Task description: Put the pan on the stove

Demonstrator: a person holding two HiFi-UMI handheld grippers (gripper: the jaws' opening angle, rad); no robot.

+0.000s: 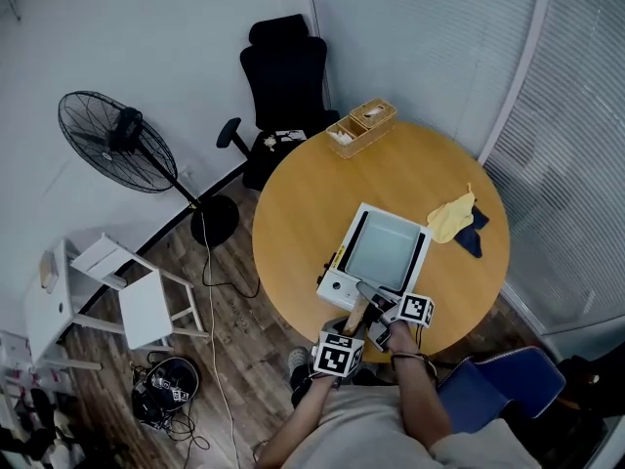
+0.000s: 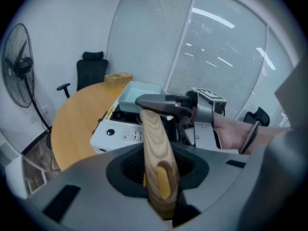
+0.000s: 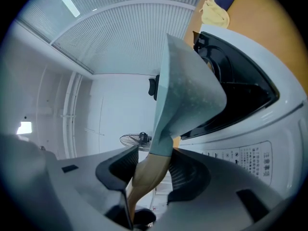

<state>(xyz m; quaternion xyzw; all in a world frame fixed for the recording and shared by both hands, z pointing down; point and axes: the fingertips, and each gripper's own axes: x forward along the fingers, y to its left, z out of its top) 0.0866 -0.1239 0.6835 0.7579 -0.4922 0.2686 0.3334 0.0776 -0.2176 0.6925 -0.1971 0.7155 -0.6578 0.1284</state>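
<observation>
The pale blue square pan [image 1: 381, 247] sits over the black top of the white stove [image 1: 337, 286], near the near edge of the round wooden table [image 1: 303, 203]; whether it rests flat cannot be told. Its wooden handle [image 2: 156, 148] points toward the person. The left gripper [image 2: 156, 182] is clamped on the handle's near end, and the right gripper [image 3: 149, 170] grips it farther along, just before the pan body. A yellow cloth [image 1: 451, 218] lies to the right.
</observation>
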